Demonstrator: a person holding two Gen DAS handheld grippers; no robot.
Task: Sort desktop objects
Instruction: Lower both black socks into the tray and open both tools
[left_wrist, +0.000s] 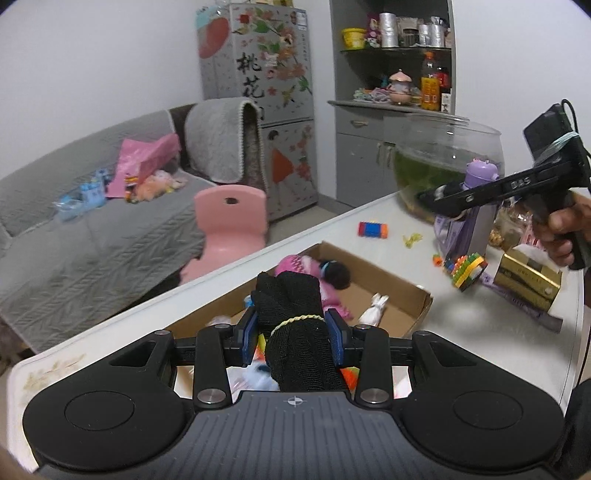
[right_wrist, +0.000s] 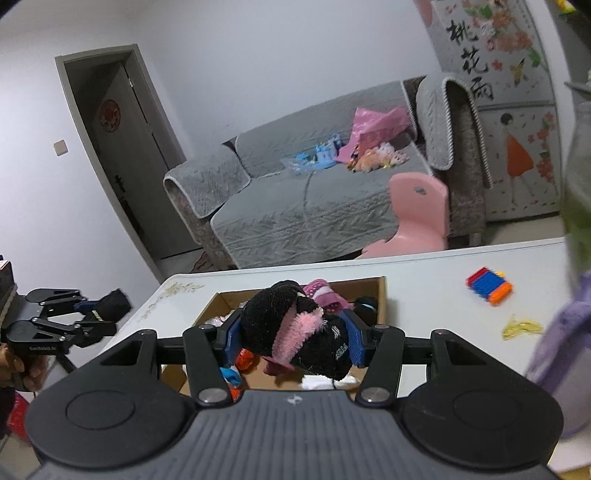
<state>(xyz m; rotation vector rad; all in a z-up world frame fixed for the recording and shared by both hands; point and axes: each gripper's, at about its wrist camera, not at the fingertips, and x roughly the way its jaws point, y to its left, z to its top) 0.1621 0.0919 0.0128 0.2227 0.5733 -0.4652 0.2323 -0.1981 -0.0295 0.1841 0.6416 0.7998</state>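
Observation:
My left gripper (left_wrist: 293, 334) is shut on a black cloth roll (left_wrist: 291, 317) tied with a yellow band, held above the cardboard box (left_wrist: 402, 291). My right gripper (right_wrist: 293, 338) is shut on a black and pink sock bundle (right_wrist: 295, 325), also over the cardboard box (right_wrist: 380, 291). In the box lie a pink knitted doll (left_wrist: 314, 269), a small white toy (left_wrist: 375, 310) and other small items. Each gripper shows in the other's view: the right gripper (left_wrist: 439, 195) at the far right, the left gripper (right_wrist: 107, 314) at the far left, with a dark thing at its tip.
On the white table (left_wrist: 369, 236) lie a striped block toy (left_wrist: 373, 229), a yellow scrap (left_wrist: 412, 240), a brick stack (left_wrist: 465, 267), a gold tissue box (left_wrist: 524, 277), a purple bottle (left_wrist: 480, 206) and a glass fishbowl (left_wrist: 447, 162). Beyond stand a pink chair (left_wrist: 231, 229), a grey sofa and a fridge.

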